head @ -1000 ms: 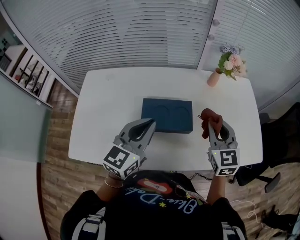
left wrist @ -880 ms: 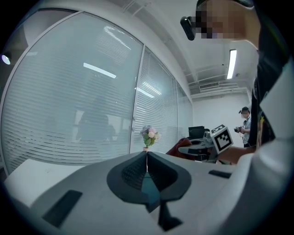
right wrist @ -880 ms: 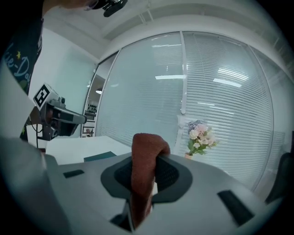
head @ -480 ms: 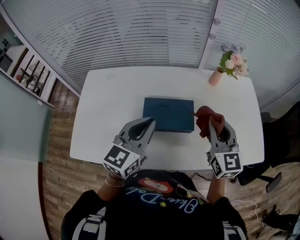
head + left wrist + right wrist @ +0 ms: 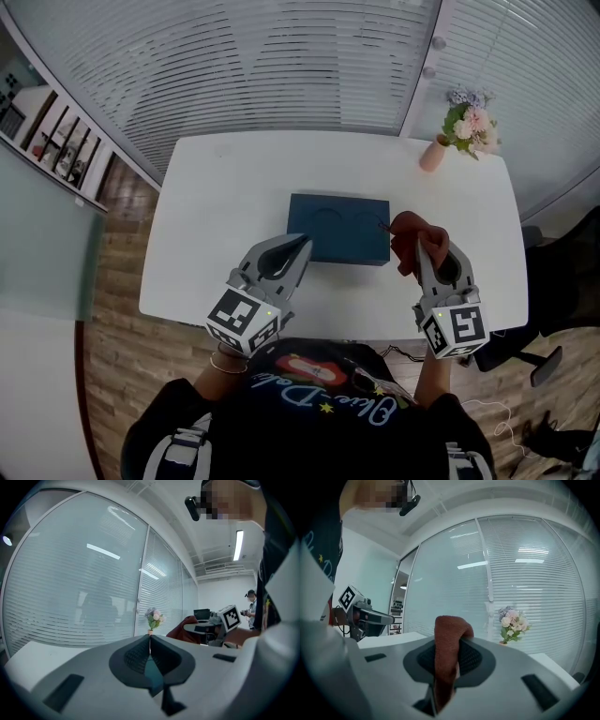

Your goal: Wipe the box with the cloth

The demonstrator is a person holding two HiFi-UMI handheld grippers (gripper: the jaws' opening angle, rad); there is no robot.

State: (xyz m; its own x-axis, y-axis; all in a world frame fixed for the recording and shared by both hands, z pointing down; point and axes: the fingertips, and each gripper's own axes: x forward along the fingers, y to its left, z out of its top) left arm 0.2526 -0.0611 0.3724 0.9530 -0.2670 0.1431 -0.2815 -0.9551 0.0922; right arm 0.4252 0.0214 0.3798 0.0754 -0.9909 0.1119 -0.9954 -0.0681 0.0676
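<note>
Box (image 5: 337, 229): lies flat mid-frame on the white table (image 5: 211, 216), top exposed for wiping.
Right gripper (image 5: 429, 242): centre-right, pinching the rust cloth (image 5: 409, 234) bunched forward as a pad, seemingly just off the box's right edge.
Left gripper (image 5: 302, 246): lower centre, jaws pressed together, empty, likely ready to steady the box.

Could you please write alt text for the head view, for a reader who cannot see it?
Seen from above, the right gripper holds a rust-red cloth beside the right end of a dark blue box on a white table. The left gripper, shut and empty, points at the box's near edge.
</note>
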